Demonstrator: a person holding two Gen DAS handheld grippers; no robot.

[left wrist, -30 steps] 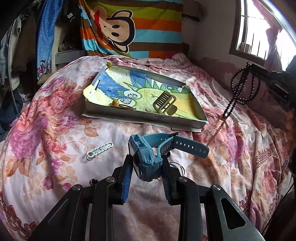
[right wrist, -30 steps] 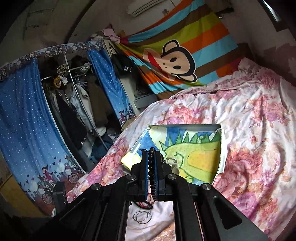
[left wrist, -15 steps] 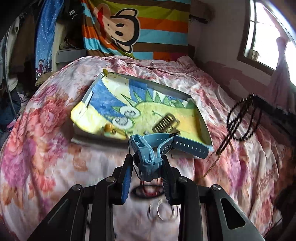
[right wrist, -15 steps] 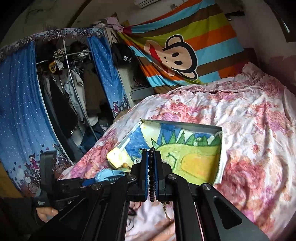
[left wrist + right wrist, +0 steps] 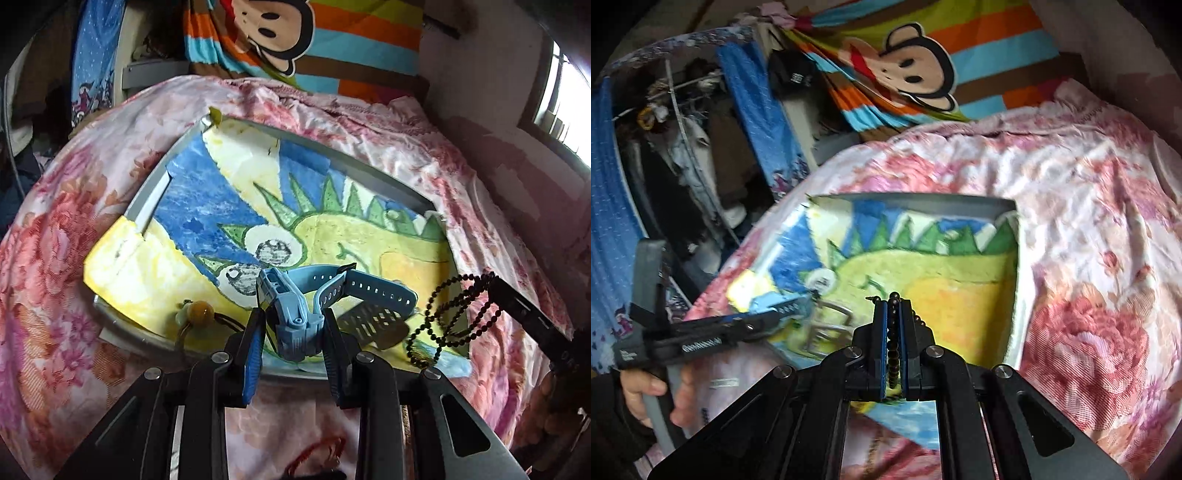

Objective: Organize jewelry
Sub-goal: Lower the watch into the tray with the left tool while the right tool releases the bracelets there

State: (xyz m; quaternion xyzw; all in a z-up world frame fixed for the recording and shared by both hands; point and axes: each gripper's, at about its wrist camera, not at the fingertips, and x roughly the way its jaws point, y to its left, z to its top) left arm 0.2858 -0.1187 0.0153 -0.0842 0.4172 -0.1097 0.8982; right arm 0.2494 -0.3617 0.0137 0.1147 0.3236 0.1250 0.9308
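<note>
- Left: the left gripper point(image 5: 293, 332) has its fingers closed partway onto the case of the blue watch point(image 5: 291, 314), which stands on edge between the pads. One strap point(image 5: 380, 291) juts out past the right finger, clear of the grip, over the tray point(image 5: 147, 199).
- Right: the right gripper point(image 5: 894, 334) has its fingers nearly together, pinching a strand of the black bead necklace point(image 5: 893, 332). In the left wrist view the loops of that necklace point(image 5: 458, 314) hang free below the fingers, above the tray's near right corner.
- Beyond both pairs of fingertips lies the tray, lined with a dinosaur drawing point(image 5: 332, 229). Already in it are an amber bead piece point(image 5: 199, 314), just left of the left finger, and a metal clasp point(image 5: 827, 325) that shows left of the right fingers; below the watch strap it can barely be made out.
- Risk 1: the watch is held on a narrow, hard case. If it is released while tilted, it may roll or land on the amber bead piece beside it.
- Risk 2: the free strap reaches toward the hanging bead loops. Judged from how near they are, the loops could catch the strap or its holes if both grippers lower together.
- Risk 3: the bead strand is held by a thin pinch only. A swing could carry the loops over the tray's rim onto the floral bedspread point(image 5: 55, 258).
- Risk 4: the soft bedding under the tray may let it tip under a firm touch.
</note>
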